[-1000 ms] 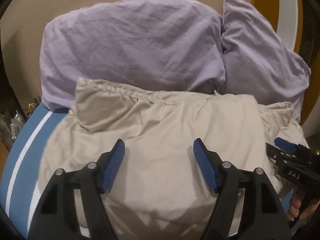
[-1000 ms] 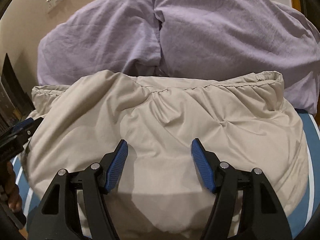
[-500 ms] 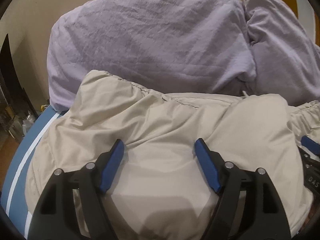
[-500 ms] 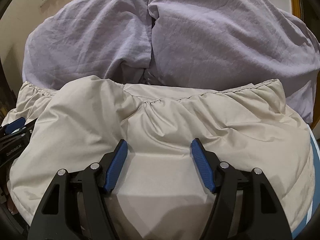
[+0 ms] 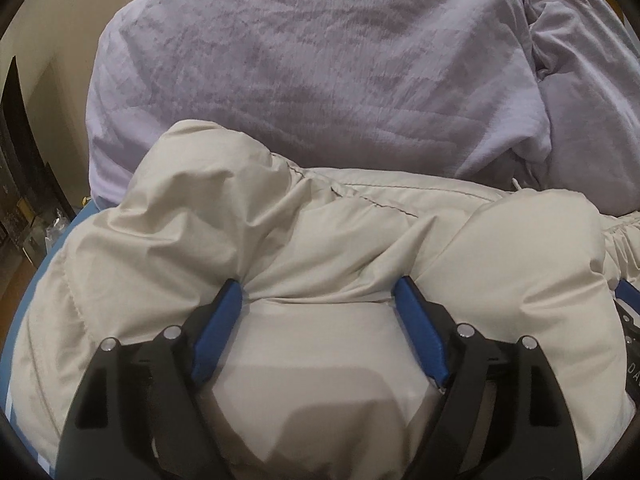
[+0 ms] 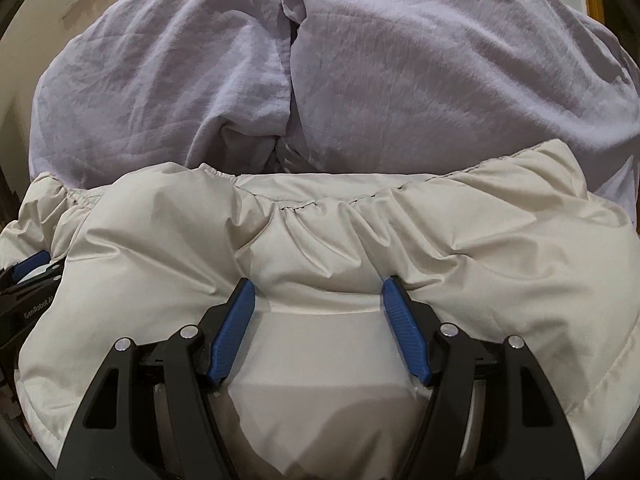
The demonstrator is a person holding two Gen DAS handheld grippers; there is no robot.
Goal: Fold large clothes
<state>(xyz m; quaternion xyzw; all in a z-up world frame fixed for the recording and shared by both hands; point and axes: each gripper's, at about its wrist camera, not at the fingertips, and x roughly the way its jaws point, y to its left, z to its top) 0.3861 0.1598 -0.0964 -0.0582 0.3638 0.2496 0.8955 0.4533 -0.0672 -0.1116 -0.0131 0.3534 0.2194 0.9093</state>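
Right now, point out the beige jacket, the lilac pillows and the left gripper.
beige jacket (image 5: 304,240), left wrist view, puffy panel beyond the fingertips.
lilac pillows (image 6: 440,80), right wrist view, face of the right-hand pillow.
left gripper (image 5: 318,298), left wrist view, midway between its fingertips; jaws opening, jacket between them.

Puffy beige jacket fills the bed's near part, two lilac pillows wall its far edge, and bare blue sheet remains only along the left edge.

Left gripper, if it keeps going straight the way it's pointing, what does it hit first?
Most likely the beige puffy jacket: the left gripper, its jaws opening, already has that fabric bulging between its fingers. Depth is hard to judge.
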